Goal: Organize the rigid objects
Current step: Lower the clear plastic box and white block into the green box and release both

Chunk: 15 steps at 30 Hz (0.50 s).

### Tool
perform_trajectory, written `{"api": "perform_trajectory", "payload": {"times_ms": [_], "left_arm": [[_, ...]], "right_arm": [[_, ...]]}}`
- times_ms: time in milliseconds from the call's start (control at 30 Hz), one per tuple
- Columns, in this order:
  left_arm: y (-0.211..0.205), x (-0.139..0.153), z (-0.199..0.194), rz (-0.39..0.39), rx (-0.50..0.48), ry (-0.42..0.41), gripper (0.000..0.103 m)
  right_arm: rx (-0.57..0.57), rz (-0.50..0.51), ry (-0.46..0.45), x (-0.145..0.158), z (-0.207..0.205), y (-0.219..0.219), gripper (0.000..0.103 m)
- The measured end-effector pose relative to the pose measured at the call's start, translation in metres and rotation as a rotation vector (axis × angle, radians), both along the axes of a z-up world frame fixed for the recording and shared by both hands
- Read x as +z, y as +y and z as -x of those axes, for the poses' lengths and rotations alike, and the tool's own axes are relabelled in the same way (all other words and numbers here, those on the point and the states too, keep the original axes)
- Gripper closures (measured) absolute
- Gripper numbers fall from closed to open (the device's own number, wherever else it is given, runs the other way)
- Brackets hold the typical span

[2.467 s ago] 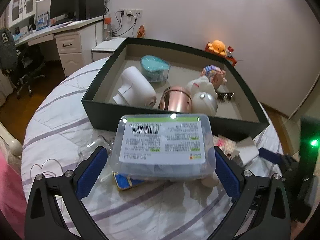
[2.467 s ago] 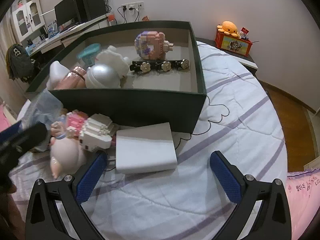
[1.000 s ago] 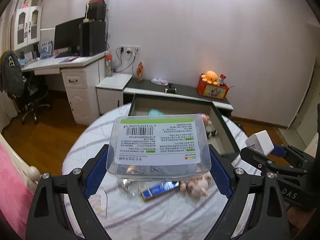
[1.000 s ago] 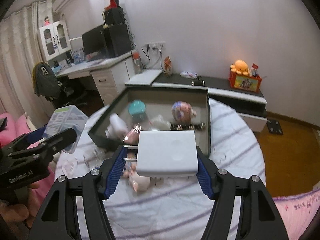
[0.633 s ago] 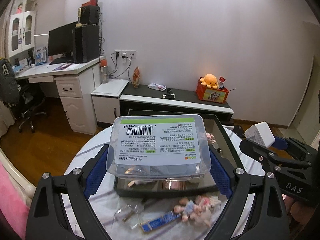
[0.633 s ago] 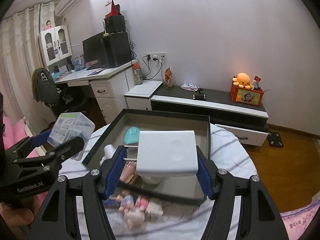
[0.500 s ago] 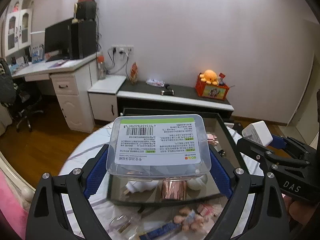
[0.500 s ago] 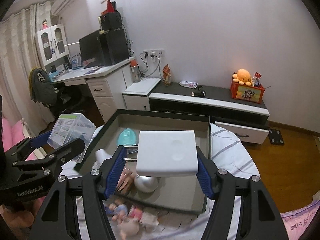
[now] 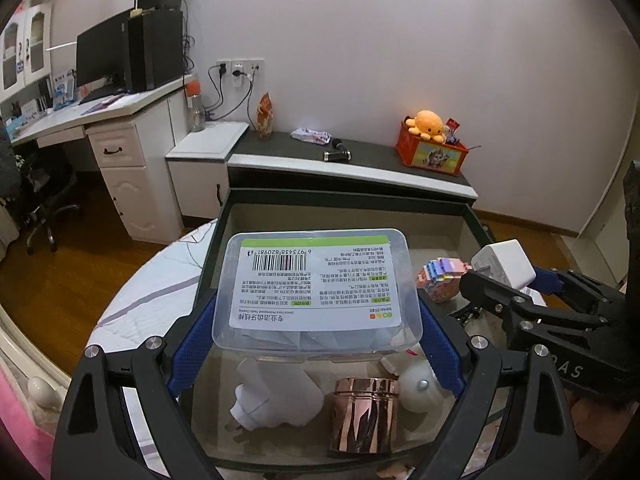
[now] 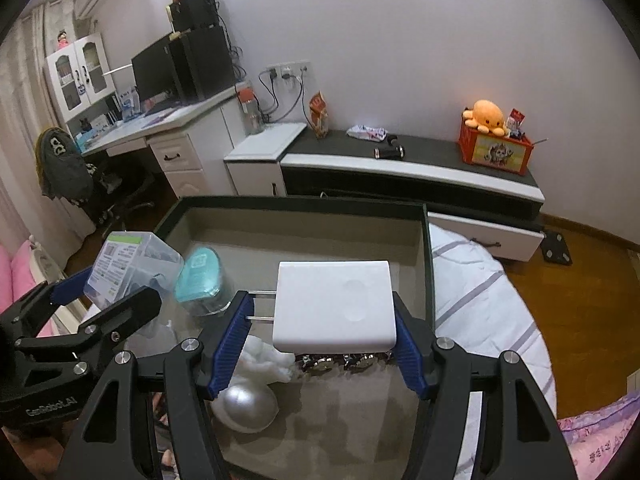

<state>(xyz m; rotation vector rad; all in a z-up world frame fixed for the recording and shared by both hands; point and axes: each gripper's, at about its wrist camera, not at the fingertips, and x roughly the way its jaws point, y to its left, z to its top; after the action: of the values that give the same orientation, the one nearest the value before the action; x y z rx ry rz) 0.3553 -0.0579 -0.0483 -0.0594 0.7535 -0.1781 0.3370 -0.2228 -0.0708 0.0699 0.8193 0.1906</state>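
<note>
Both grippers now over tray (image 9: 344,199); teal container (image 10: 199,276) right-view only.

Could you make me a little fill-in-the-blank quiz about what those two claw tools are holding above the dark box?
1. The left gripper holds a clear plastic box with a ____ printed on its white label.
2. The right gripper holds a plain ____ box.
3. Both are held above the dark tray, which stands on a ____ cloth.
4. Inside the tray, the shiny cup is ____ coloured.

Missing words: barcode; white; striped; copper
</note>
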Motion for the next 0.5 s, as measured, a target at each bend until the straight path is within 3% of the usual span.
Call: {"api": "perform_trajectory", "payload": {"times_ms": [267, 300, 367, 500], "left_arm": [[-0.002, -0.007, -0.002, -0.022, -0.008, 0.021, 0.010], [-0.001, -0.007, -0.001, -0.027, -0.006, 0.022, 0.010], [-0.002, -0.005, 0.001, -0.040, -0.009, 0.018, 0.009], [0.000, 0.002, 0.012, -0.048, -0.002, -0.006, 0.000]], "right_arm": [[-0.010, 0.018, 0.027, -0.009, -0.005, 0.000, 0.035], [-0.012, 0.019, 0.027, -0.009, -0.004, 0.000, 0.034], [-0.017, 0.010, 0.019, -0.007, -0.002, -0.001, 0.021], [-0.023, 0.013, 0.013, 0.000, 0.002, 0.000, 0.019]]}}
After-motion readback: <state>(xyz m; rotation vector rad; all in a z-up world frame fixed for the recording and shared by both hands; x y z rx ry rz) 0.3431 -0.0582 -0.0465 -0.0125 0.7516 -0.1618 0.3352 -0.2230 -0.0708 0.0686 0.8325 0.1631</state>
